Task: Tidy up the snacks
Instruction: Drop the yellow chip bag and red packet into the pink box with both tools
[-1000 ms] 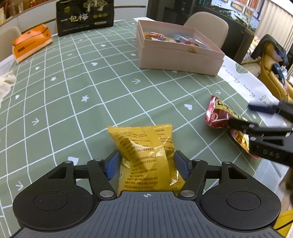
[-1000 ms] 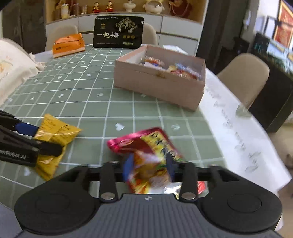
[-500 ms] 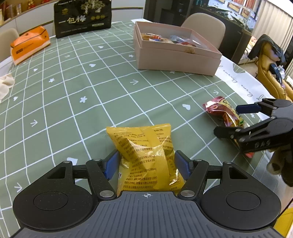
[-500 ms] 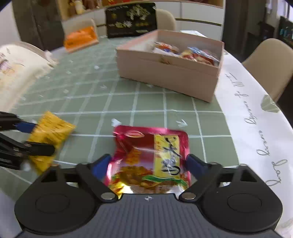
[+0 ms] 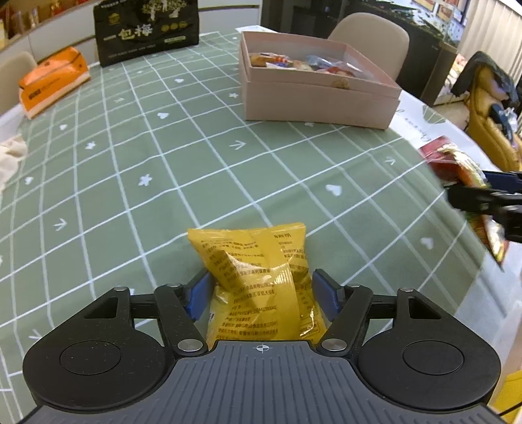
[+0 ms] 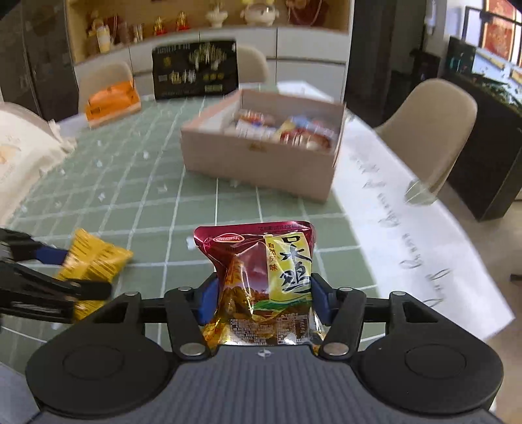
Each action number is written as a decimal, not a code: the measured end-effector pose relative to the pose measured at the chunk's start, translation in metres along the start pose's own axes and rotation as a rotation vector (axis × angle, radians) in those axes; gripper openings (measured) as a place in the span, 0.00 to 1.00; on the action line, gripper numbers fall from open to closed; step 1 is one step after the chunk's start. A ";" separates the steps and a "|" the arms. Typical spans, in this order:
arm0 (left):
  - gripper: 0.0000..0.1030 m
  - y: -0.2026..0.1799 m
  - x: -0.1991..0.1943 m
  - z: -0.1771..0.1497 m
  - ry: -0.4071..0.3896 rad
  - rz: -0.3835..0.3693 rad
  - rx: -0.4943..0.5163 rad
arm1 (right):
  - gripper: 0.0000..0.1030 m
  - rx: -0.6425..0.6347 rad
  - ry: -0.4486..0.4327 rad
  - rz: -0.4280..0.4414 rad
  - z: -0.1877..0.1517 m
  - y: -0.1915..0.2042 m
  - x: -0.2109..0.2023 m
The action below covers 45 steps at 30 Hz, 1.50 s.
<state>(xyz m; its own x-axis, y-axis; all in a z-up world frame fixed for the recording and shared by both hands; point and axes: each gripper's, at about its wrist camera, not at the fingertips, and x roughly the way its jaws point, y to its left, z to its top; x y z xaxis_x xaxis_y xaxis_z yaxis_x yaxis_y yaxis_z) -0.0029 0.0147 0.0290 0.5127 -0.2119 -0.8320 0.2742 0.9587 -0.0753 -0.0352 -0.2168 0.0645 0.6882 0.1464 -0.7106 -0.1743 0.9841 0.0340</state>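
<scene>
My left gripper (image 5: 261, 293) is shut on a yellow snack packet (image 5: 257, 274) and holds it above the green checked tablecloth (image 5: 163, 169). My right gripper (image 6: 262, 298) is shut on a red and yellow snack packet (image 6: 267, 280), lifted off the table. The red packet also shows at the right edge of the left wrist view (image 5: 463, 182), and the yellow packet at the left of the right wrist view (image 6: 93, 261). An open pink box (image 5: 313, 98) with several wrapped snacks stands ahead on the table; it also shows in the right wrist view (image 6: 261, 156).
A black bag with gold print (image 5: 146, 29) and an orange tissue pack (image 5: 52, 81) sit at the far end. A cream cloth bag (image 6: 23, 153) lies at the left. Beige chairs (image 6: 430, 127) surround the table. A white runner (image 6: 391, 195) covers the right edge.
My right gripper closed on the red packet and raised it off the table. My left gripper still holds the yellow packet and has risen a little.
</scene>
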 end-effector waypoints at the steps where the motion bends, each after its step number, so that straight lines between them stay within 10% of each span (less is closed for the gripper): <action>1: 0.54 0.001 -0.002 0.003 -0.011 -0.028 -0.008 | 0.55 0.007 -0.013 0.001 0.001 -0.003 -0.008; 12: 0.56 -0.005 -0.058 0.187 -0.410 -0.292 -0.072 | 0.56 0.109 -0.158 -0.053 0.030 -0.038 -0.069; 16: 0.53 0.001 0.006 0.245 -0.267 -0.324 -0.125 | 0.57 0.101 -0.153 -0.074 0.044 -0.035 -0.065; 25: 0.53 0.041 0.003 0.153 -0.303 -0.326 -0.131 | 0.57 0.113 -0.093 -0.096 0.067 -0.044 -0.049; 35: 0.53 0.047 0.016 0.101 -0.205 -0.203 -0.135 | 0.79 0.142 -0.196 -0.018 0.211 -0.031 0.036; 45: 0.53 0.033 0.013 0.033 -0.184 -0.070 -0.027 | 0.79 0.174 -0.044 -0.021 0.088 -0.023 0.048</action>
<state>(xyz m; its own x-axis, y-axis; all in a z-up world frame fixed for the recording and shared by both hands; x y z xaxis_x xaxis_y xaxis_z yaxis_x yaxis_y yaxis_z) 0.0390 0.0373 0.0338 0.6342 -0.3070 -0.7096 0.2940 0.9446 -0.1459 0.0641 -0.2234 0.0914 0.7212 0.1258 -0.6812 -0.0375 0.9890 0.1430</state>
